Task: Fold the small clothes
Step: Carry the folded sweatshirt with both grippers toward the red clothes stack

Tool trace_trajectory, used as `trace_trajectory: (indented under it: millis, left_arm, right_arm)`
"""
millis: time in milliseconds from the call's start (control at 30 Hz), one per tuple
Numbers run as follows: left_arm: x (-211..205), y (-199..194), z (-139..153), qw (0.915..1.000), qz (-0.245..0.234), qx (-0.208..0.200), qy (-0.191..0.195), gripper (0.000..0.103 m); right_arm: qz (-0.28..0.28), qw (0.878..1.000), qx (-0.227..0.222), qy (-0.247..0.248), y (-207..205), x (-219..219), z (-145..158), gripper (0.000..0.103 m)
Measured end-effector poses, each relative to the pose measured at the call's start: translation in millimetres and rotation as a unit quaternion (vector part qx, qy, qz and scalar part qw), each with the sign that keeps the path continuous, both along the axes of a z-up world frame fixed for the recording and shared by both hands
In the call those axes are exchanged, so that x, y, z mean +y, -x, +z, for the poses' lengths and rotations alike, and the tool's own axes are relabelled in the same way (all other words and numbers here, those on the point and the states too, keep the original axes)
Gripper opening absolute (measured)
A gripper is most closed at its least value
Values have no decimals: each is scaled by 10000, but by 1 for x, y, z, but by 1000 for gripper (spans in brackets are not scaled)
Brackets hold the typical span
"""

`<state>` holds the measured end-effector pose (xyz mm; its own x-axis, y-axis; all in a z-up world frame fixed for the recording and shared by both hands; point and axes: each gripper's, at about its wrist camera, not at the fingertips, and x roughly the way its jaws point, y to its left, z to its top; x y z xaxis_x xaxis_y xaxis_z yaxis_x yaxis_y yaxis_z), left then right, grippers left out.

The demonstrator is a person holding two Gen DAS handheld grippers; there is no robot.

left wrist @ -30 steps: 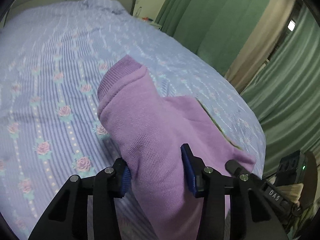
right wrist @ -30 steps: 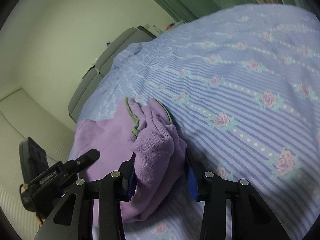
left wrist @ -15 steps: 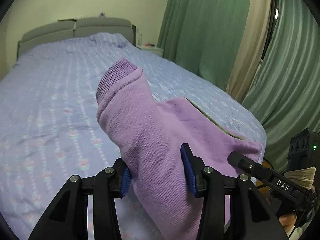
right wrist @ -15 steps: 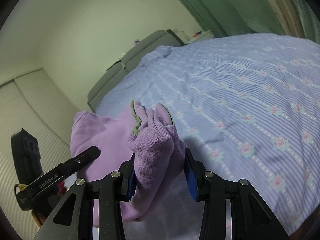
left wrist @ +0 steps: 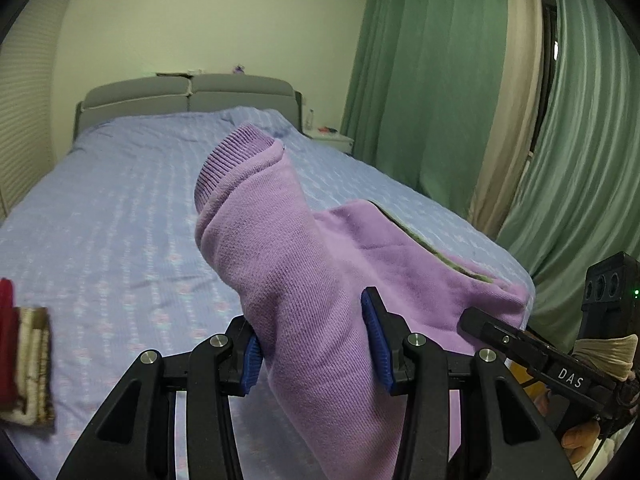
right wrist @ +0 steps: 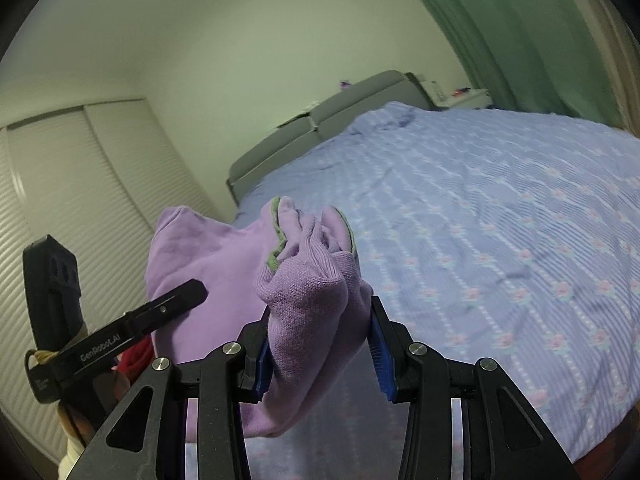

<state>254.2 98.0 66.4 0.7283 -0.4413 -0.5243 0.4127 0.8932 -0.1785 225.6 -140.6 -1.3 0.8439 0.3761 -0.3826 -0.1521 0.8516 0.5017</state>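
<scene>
Purple knit garment (left wrist: 320, 288) is off the bed, slung between the two grippers, bulk at centre frame in the left wrist view. Its long axis runs lower centre to right, from the ribbed cuff end (left wrist: 236, 156) toward the green-trimmed edge (left wrist: 436, 252). Left gripper (left wrist: 316, 344): fingers clamped on a thick fold, cloth filling the gap. Right gripper (right wrist: 320, 344): fingers likewise clamped on a bunched end (right wrist: 308, 280), green trim showing just above. In the right wrist view the left gripper's finger juts in at lower left, so both hold it, neither nearer. Bed (left wrist: 120, 216) lies below and ahead, toward the upper frame. Judgement: lowering forward, span taut, lays it flat. Folded cloth (left wrist: 28, 364) sits at left edge.
</scene>
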Motion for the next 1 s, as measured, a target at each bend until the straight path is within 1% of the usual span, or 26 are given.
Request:
trace_trajectory:
  millis: [200,367,567,800,1000]
  left_arm:
    - [55,16,12,9993,357,-101,-25,45]
    - [113,27,20,9969,768,-177,-84,45]
    - [188,35,32,9919,1205,-248,-319,45]
    - [270,21,50,9851,1584,-315,-593,45]
    - [326,2,52,9792,1803,-316,-876,44]
  right_arm:
    - [402,9990,-134,131,6,59,17,42]
    - [850,9960,-176,224,0,116,29,42]
    - [1454,9887,-242,286,-15,192,41,42]
    - [2009,9777,-479,383,-30,284,51,42]
    - [2371,9692,-507,424,-47,356,52,42]
